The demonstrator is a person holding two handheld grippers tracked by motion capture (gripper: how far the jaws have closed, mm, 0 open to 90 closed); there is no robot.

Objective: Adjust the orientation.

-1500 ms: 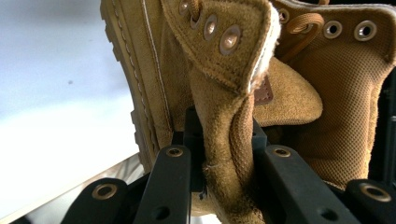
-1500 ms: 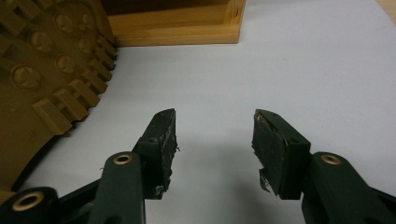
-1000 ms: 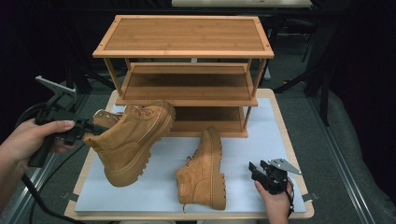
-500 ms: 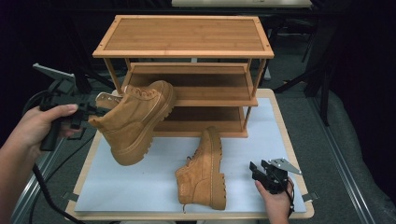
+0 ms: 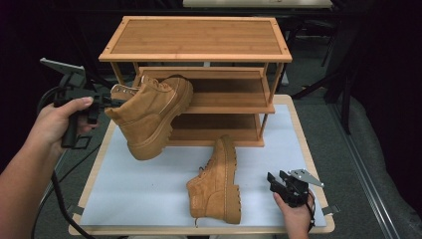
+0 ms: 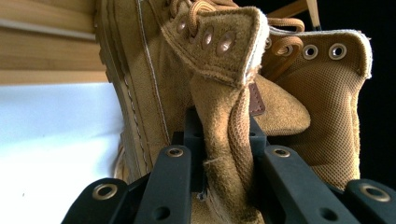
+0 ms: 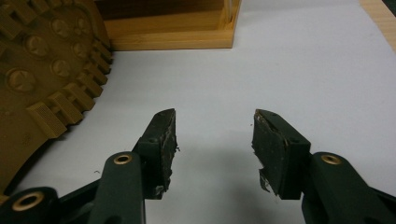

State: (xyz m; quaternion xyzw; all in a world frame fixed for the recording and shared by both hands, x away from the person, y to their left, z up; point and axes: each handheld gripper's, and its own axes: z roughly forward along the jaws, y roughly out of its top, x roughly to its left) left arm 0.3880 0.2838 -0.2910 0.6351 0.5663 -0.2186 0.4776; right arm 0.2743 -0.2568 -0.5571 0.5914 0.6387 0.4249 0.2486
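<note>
A tan suede boot (image 5: 152, 112) hangs in the air at the left of the wooden shoe rack (image 5: 199, 37), toe toward the middle shelf (image 5: 224, 97). My left gripper (image 5: 107, 102) is shut on the boot's collar; in the left gripper view the jaws pinch that suede collar (image 6: 229, 154). A second tan boot (image 5: 216, 181) lies on its side on the white mat (image 5: 144, 184), and its lugged sole (image 7: 42, 74) appears at the left of the right gripper view. My right gripper (image 5: 272, 180) rests low at the mat's right front, open, with nothing between its pads (image 7: 212, 149).
The rack has a top board and two lower shelves, and stands at the back of the wooden-rimmed table (image 5: 308, 144). A cable (image 5: 59, 199) trails from the left gripper off the table's left side. Dark floor lies to the right of the table.
The left gripper has carried the held boot up and toward the rack, so its toe now reaches the middle shelf's front edge. The right gripper and the lying boot have kept still.
</note>
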